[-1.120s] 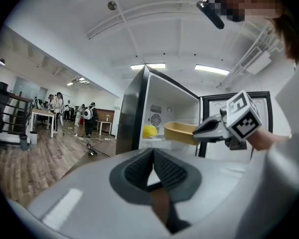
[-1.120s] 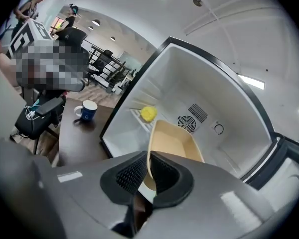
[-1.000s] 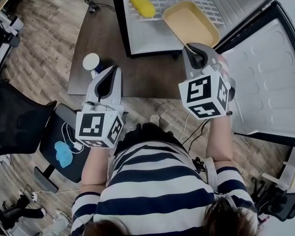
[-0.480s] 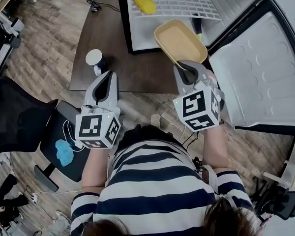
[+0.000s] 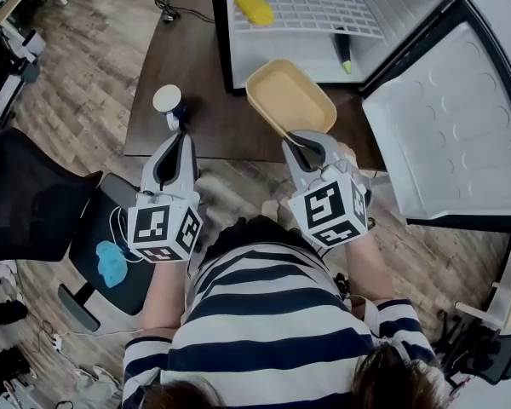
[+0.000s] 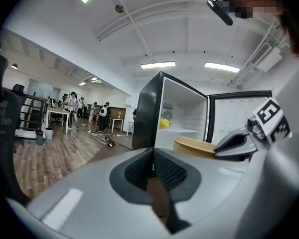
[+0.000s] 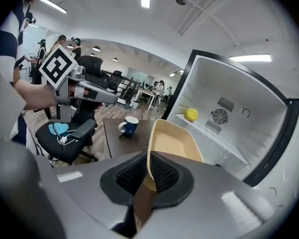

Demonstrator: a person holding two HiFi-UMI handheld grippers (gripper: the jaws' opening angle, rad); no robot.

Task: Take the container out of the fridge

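1. Right gripper view: your right gripper [image 7: 148,172] has its jaws clamped on the near rim of the tan container [image 7: 173,144].
2. Head view: the container is held just in front of the open fridge [image 5: 268,54], above the dark table [image 5: 179,58].
3. Your left gripper [image 5: 172,147] has its jaws pressed together with nothing between them, near the mug [image 5: 168,102].

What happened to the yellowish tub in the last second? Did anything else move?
The right gripper, clamped on the rim all along, pulled the container off the fridge shelf toward the person. It now hangs outside the fridge, over the brown table. Nothing was let go. The yellow thing on the shelf, the mug on the table and the shut, empty left gripper stayed about as they were.
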